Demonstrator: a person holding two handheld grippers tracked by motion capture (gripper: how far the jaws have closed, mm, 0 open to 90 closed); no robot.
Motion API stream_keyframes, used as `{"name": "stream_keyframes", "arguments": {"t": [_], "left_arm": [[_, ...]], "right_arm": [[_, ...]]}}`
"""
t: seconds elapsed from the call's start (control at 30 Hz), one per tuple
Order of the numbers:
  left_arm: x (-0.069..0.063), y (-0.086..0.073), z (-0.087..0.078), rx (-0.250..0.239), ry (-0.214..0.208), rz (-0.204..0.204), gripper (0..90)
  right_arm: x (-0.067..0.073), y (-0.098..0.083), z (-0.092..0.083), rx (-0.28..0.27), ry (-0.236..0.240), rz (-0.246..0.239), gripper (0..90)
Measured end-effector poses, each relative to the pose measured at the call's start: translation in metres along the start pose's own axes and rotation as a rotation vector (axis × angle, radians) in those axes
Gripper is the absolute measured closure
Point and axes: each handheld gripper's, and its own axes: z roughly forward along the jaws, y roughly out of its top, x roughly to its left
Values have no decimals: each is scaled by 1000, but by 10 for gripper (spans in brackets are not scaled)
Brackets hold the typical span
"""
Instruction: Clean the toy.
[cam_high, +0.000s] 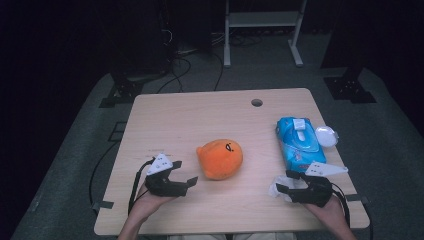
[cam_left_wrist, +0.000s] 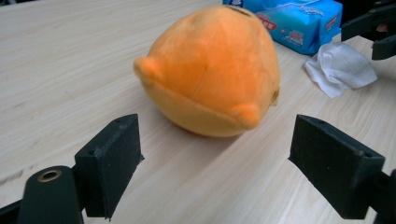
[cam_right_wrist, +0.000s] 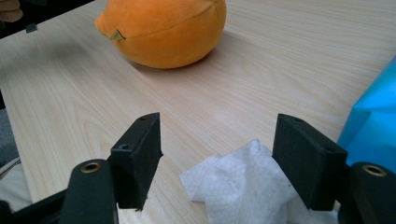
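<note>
An orange plush toy (cam_high: 220, 158) lies near the middle of the wooden table (cam_high: 200, 115). My left gripper (cam_high: 184, 172) sits just to its left, open, with the plush (cam_left_wrist: 212, 70) a short way beyond the jaws of the left gripper (cam_left_wrist: 215, 163) and nothing between them. At the front right, my right gripper (cam_high: 286, 181) stands open over a crumpled white tissue (cam_high: 278, 186). In the right gripper view the tissue (cam_right_wrist: 243, 186) lies on the table between the wide jaws of the right gripper (cam_right_wrist: 217, 158), against the right one, and the plush (cam_right_wrist: 163, 30) is farther off.
A blue pack of wet wipes (cam_high: 299, 142) lies behind the right gripper, with a small white round lid (cam_high: 327, 136) beside it near the right edge. A cable hole (cam_high: 257, 102) is at the table's back. Dark floor and stands surround the table.
</note>
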Motion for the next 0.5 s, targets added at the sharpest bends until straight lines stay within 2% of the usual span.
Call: {"name": "stream_keyframes", "arguments": {"t": [0.23,0.43,0.5], "left_arm": [[4,-12,-4,5,24,-12,141],[3,-22,0,27,43,1,119],[4,-23,1,27,42,-7,119]], "right_arm": [[2,-3,3,5,1,8,302],[2,-6,2,11,-6,0,297],[3,-6,2,4,-4,2,295]]}}
